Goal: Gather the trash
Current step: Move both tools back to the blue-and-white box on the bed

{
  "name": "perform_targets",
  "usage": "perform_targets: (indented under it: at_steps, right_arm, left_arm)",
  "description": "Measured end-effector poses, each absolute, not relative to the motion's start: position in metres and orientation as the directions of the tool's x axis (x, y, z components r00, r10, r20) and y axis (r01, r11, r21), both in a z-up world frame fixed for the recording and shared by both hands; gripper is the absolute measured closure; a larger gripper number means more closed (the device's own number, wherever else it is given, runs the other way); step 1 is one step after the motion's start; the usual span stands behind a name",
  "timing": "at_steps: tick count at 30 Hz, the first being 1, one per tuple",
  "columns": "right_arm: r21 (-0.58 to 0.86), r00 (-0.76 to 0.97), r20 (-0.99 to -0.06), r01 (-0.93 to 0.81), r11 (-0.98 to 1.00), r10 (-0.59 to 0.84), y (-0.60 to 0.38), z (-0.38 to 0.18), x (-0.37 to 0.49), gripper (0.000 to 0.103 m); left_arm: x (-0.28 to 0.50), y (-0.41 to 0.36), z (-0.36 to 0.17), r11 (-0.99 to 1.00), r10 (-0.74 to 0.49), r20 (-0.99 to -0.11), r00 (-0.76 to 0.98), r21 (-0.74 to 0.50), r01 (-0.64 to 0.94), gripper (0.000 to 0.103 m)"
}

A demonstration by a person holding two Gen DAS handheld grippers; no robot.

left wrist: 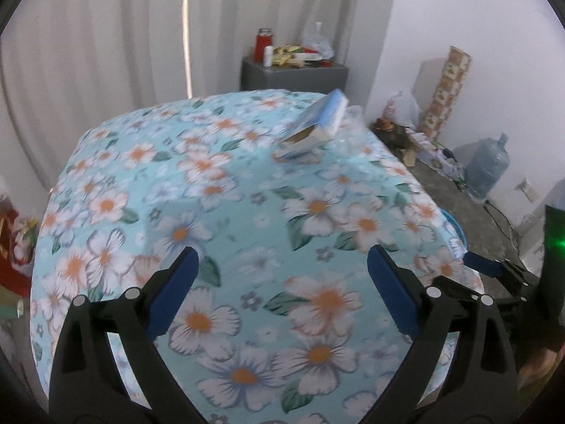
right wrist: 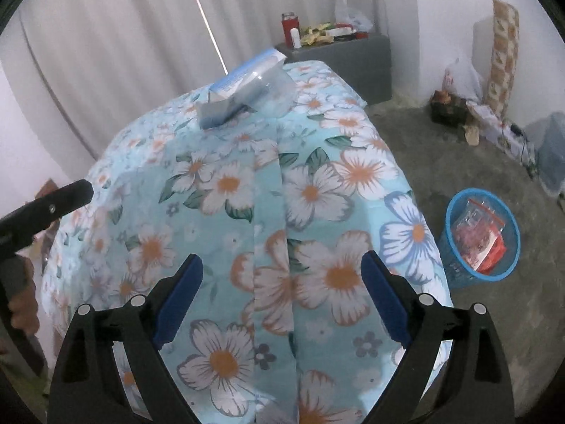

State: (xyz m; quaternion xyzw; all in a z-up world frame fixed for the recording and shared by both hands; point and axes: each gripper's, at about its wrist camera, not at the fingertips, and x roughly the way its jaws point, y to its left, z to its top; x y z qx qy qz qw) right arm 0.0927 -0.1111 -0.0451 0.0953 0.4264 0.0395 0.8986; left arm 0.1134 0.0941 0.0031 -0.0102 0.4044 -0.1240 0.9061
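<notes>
The left hand-held gripper (left wrist: pixel 282 268) stood wide apart above the flowered cloth (left wrist: pixel 226 212), with nothing between its blue pads (left wrist: pixel 176 286). The right hand-held gripper (right wrist: pixel 282 275) was also spread wide and empty over the same cloth (right wrist: pixel 268 212). To the right, on the grey floor (right wrist: pixel 441 134), a blue basket (right wrist: pixel 455 272) stood just beside the hanging cloth and contained a clear bag with red content (right wrist: pixel 480 233). Farther away, near the far edge of the cloth, a blue and white carton (left wrist: pixel 317 123) lay tilted, touching a clear plastic piece (left wrist: pixel 348 134). Behind it stood a grey cabinet (left wrist: pixel 293 77) with small items on top, before the white curtain (left wrist: pixel 106 53).
</notes>
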Motion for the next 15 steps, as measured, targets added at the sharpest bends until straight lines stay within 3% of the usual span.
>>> perform_targets:
  at_steps: [15]
  right_arm:
    - [0.546, 0.599, -0.667, -0.014, 0.838, 0.444, -0.149, -0.009, 0.173, 0.015]
  left_arm:
    - [0.129, 0.129, -0.007, 0.968, -0.246, -0.695, 0.675, -0.206, 0.140, 0.011]
